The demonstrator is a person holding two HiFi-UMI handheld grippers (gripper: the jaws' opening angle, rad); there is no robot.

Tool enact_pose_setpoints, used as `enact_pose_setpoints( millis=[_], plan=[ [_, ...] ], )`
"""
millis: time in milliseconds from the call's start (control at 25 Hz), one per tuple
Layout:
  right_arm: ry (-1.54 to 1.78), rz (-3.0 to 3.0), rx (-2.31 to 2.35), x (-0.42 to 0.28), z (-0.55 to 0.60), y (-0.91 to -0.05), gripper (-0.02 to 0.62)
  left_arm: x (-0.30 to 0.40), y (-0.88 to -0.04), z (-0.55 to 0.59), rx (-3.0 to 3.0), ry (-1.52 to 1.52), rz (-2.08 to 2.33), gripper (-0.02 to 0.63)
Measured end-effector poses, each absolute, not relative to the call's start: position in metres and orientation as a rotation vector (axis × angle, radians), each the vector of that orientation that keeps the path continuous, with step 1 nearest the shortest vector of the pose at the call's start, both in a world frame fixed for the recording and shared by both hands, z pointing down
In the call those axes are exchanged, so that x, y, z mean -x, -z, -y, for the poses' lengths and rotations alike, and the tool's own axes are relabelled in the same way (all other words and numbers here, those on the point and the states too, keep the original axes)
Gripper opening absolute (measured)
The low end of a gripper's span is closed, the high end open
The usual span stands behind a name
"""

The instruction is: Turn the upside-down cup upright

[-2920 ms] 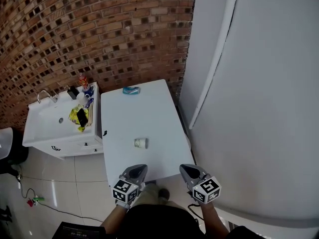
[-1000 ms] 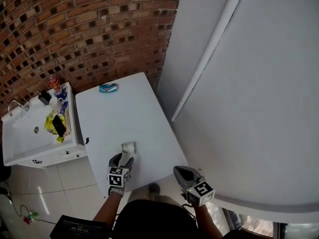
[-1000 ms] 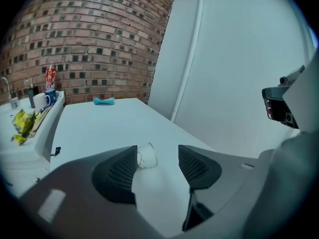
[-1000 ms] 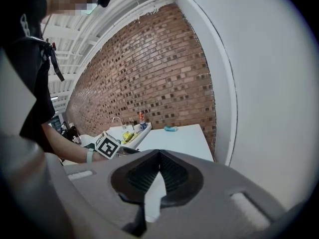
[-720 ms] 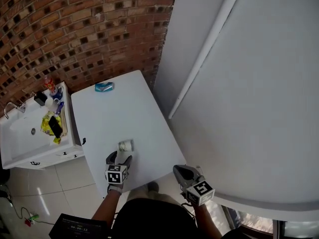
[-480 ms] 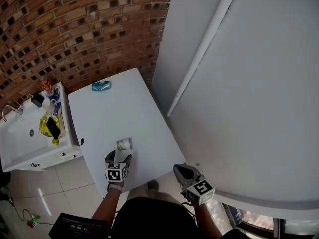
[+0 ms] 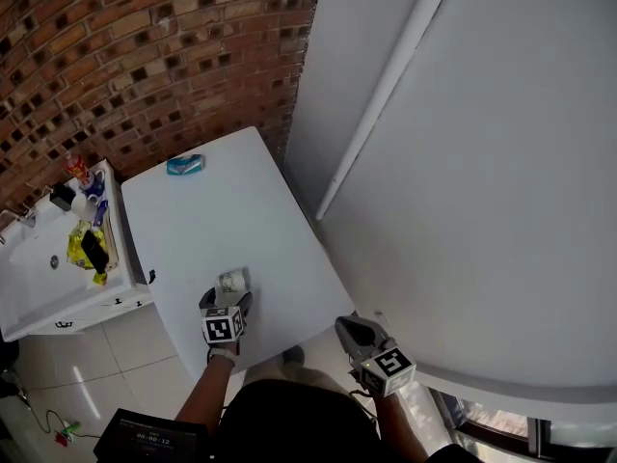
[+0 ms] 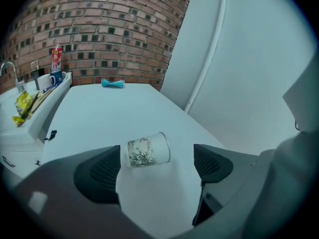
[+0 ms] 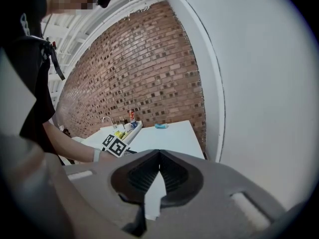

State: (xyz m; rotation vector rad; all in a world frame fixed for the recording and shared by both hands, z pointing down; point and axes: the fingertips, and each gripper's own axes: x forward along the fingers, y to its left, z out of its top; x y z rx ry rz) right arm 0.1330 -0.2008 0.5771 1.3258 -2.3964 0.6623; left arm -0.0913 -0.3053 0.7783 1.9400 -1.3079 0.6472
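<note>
A white paper cup (image 7: 231, 282) with a green leaf print lies on its side on the white table (image 7: 241, 210), near the front edge. In the left gripper view the cup (image 8: 148, 150) has its mouth to the right and its base by the left jaw. My left gripper (image 7: 227, 298) (image 8: 157, 148) is low over the table with its jaws opening wide. The cup sits between the tips and the pads do not press on it. My right gripper (image 7: 352, 328) (image 9: 159, 156) hangs shut and empty off the table's near right corner.
A blue packet (image 7: 184, 164) lies at the table's far edge. A white sink cabinet (image 7: 48, 278) with bottles and a yellow bag stands against the table's left side. A brick wall runs behind, a white wall (image 7: 463, 162) to the right. Tiled floor lies below.
My left gripper has sunk toward the table by the cup and its jaws have spread wide apart. The right gripper has stayed near the table's corner.
</note>
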Motion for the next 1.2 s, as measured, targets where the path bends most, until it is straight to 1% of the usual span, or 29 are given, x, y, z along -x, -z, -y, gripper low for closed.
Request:
enact_pose_setpoints(
  millis=[240,720,800,880,1200],
  plan=[
    [-0.671,2.384,-1.327,-0.128,0.204,-0.570,-0.006,0.093,-0.793,0.308,-1.879,-0.662,1.305,0.476],
    [-0.702,2.341,-1.361,-0.142,0.206,-0.585,-0.008,0.093,-0.815,0.320,-1.837,-0.684,1.275,0.476],
    [-0.696,2.336,-1.374,-0.143,0.208,-0.585,-0.006,0.094,-0.817,0.320,-1.827,-0.699,1.273,0.472],
    [-0.686,2.341,-1.378,-0.142,0.210,-0.584,-0.006,0.097,-0.816,0.319,-1.815,-0.710,1.277,0.433],
    [-0.692,2.351,-1.369,-0.135,0.216,-0.578,-0.007,0.100,-0.817,0.319,-1.804,-0.692,1.282,0.430]
  ],
)
